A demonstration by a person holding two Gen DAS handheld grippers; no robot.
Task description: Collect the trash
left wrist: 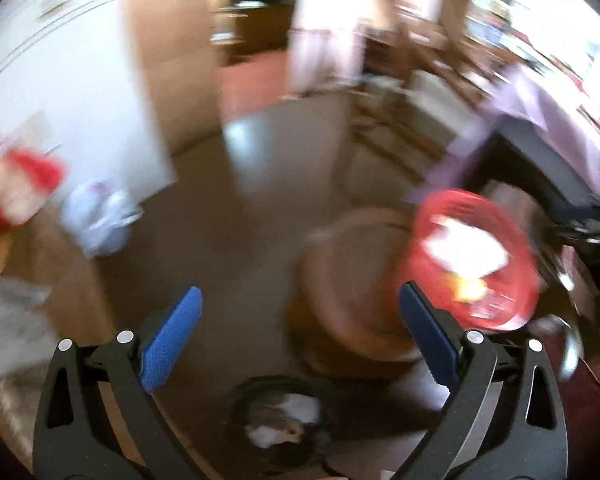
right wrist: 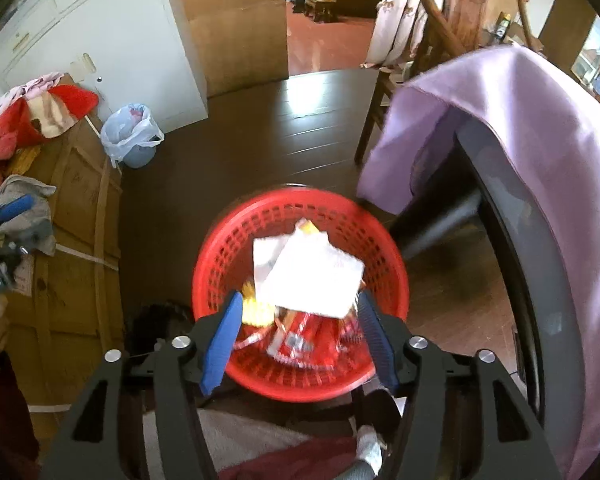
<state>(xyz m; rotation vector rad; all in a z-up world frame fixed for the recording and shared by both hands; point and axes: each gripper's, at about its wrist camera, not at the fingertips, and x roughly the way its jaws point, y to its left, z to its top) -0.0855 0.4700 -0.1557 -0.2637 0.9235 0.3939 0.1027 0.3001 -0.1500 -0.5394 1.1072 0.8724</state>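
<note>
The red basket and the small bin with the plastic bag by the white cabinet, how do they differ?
The red basket is wide, shallow and perforated; the small bin is narrower, blue and solid-walled. The basket has no liner; the bin is lined with a white plastic bag. The basket sits near, between the right tool's fingers; the bin stands farther off on the floor. Both hold trash.

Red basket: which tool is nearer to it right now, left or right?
Right. The right tool sits just above the red basket, its fingers framing the trash inside. The left tool is open and off to the basket's left, with floor between its fingers.
</note>
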